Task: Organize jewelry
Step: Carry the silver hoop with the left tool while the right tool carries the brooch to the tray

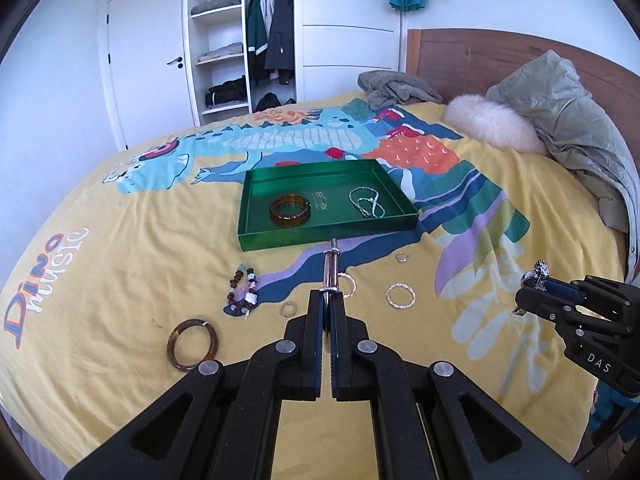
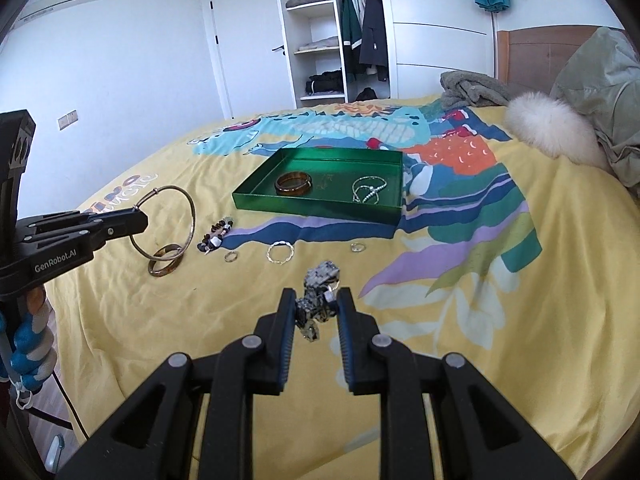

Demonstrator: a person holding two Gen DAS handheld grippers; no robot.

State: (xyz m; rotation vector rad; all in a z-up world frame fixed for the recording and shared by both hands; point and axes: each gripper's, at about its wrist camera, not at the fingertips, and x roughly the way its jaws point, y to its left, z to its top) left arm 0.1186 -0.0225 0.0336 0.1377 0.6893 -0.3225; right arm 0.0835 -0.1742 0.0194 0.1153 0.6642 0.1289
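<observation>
Left hand-held gripper [image 1: 329,300] pinches a silver bangle [image 2: 164,222], right hand-held gripper [image 2: 314,300] clamps a beaded bracelet [image 2: 318,296], both above open bedspread [image 1: 140,280].

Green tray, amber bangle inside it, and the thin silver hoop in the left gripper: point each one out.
green tray [image 1: 320,236], left wrist view, its near wall.
amber bangle [image 1: 280,218], left wrist view, its front rim.
thin silver hoop [image 2: 191,210], right wrist view, its right arc.
</observation>
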